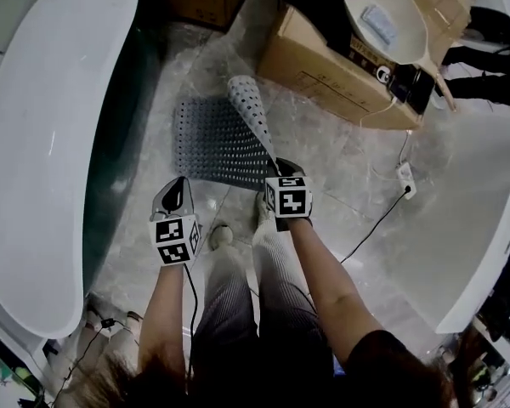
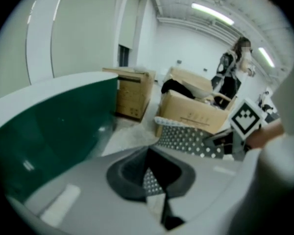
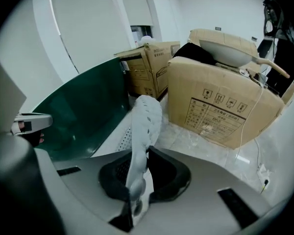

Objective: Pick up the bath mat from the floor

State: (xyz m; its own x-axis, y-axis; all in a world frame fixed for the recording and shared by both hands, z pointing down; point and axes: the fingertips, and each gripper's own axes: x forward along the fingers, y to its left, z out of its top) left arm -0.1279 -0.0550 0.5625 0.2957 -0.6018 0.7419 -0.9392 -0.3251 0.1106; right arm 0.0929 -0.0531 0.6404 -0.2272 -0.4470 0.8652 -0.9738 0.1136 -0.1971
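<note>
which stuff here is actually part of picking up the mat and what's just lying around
Part of the job:
- bath mat, one edge lifted
- right gripper, shut on that edge
- left gripper, near the mat's near edge

Just lying about:
- bathtub
- cardboard boxes
- white basin on a box
- cable with plug

A white bathtub (image 1: 42, 143) curves along my left, its side dark green. Ahead sits a cardboard box (image 1: 323, 70) carrying a white basin (image 1: 382, 19), with a plug and cable (image 1: 405, 177) on the marble floor (image 1: 340, 164) beside it.
</note>
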